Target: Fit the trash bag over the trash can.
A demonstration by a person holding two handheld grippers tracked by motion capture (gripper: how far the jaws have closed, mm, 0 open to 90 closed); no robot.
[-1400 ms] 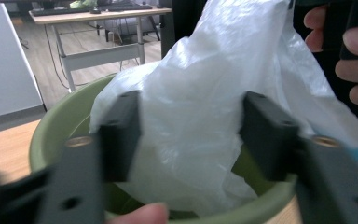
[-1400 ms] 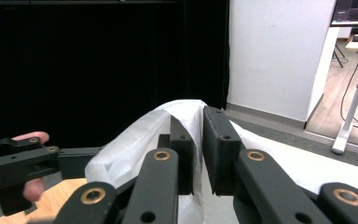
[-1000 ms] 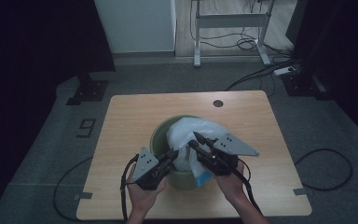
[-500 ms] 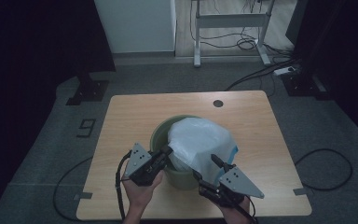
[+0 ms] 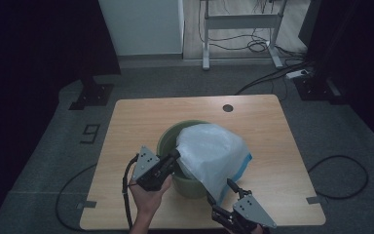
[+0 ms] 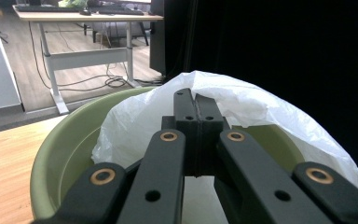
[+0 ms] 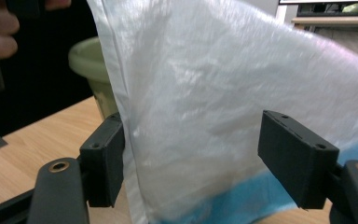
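A green bucket point(image 5: 168, 139) stands on the wooden table point(image 5: 272, 131). A white plastic bag point(image 5: 212, 151) with a blue edge is draped over it and hangs down its near right side. My left gripper point(image 5: 176, 155) is at the bucket's near rim, shut on the bag's edge, which stretches taut from its tip. In the left gripper view the jaws point(image 6: 196, 112) are pressed together before the bag point(image 6: 261, 107) and the bucket point(image 6: 60, 154). My right gripper point(image 5: 220, 191) is low by the table's near edge; its jaws have just been opening. It point(image 7: 200, 154) is open with the bag's point(image 7: 223, 93) lower edge between the pads, unpressed.
A dark round hole point(image 5: 228, 107) marks the table's far side. A white desk frame point(image 5: 238, 22) and cables lie on the floor beyond. Black stand bases point(image 5: 92, 95) flank the table. My left hand point(image 5: 146, 195) reaches in over the near edge.
The right gripper let go of the bag above the bucket and dropped toward the table's near edge, jaws spreading. The bag has spread wider over the bucket. The left gripper stayed put.
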